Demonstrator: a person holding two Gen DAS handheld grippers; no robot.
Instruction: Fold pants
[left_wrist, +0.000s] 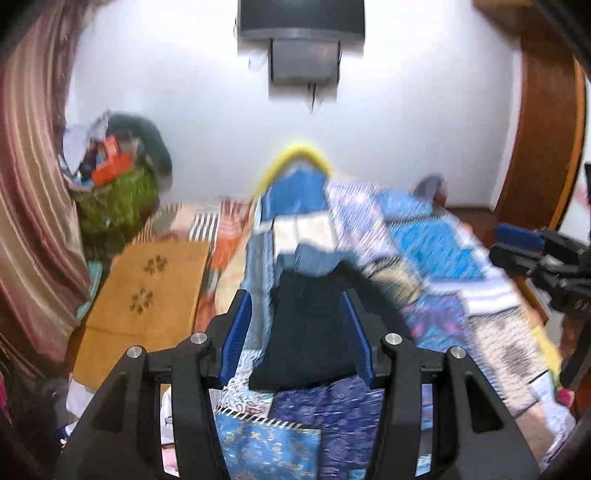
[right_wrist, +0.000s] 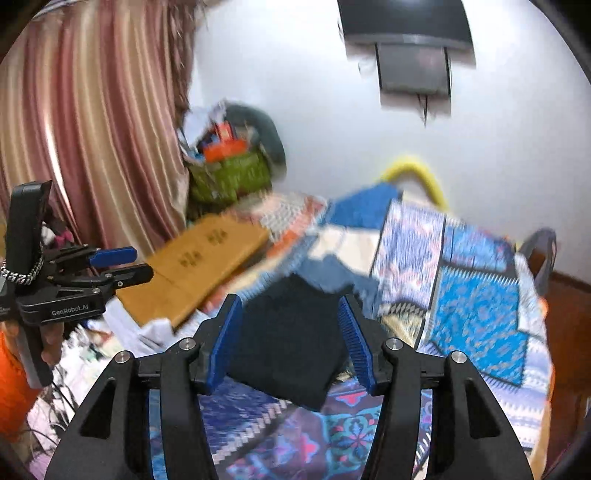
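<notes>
Both grippers are up off the bed with their jaws apart and nothing between the blue pads. The left gripper (left_wrist: 299, 321) fills the bottom of the left wrist view, and through the gap in its fingers I can see the pants (left_wrist: 306, 332), a dark, folded bundle lying flat on the patchwork quilt (left_wrist: 436, 254) below, not touching either pad. In the right wrist view the right gripper (right_wrist: 290, 328) is likewise released, and the same dark pants (right_wrist: 291, 343) lie on the quilt (right_wrist: 476, 314) in the lower middle of the frame, seen between the spread fingers.

The right gripper (left_wrist: 517, 245) also pokes in at the right edge of the left wrist view. The left gripper (right_wrist: 129, 264) shows at the left edge of the right wrist view, held by a hand (right_wrist: 50, 339) with an orange sleeve (right_wrist: 11, 387) beneath it.

Much of the room is smeared with blur. A striped pinkish curtain (right_wrist: 92, 129) hangs at upper left, a green basket (right_wrist: 229, 177) heaped with odds and ends stands beside it against the white wall (right_wrist: 314, 110), and a tan cloth (right_wrist: 199, 266) with dark flower marks lies on the bed just below the basket. A dark television (left_wrist: 301, 18) is mounted at top centre.
</notes>
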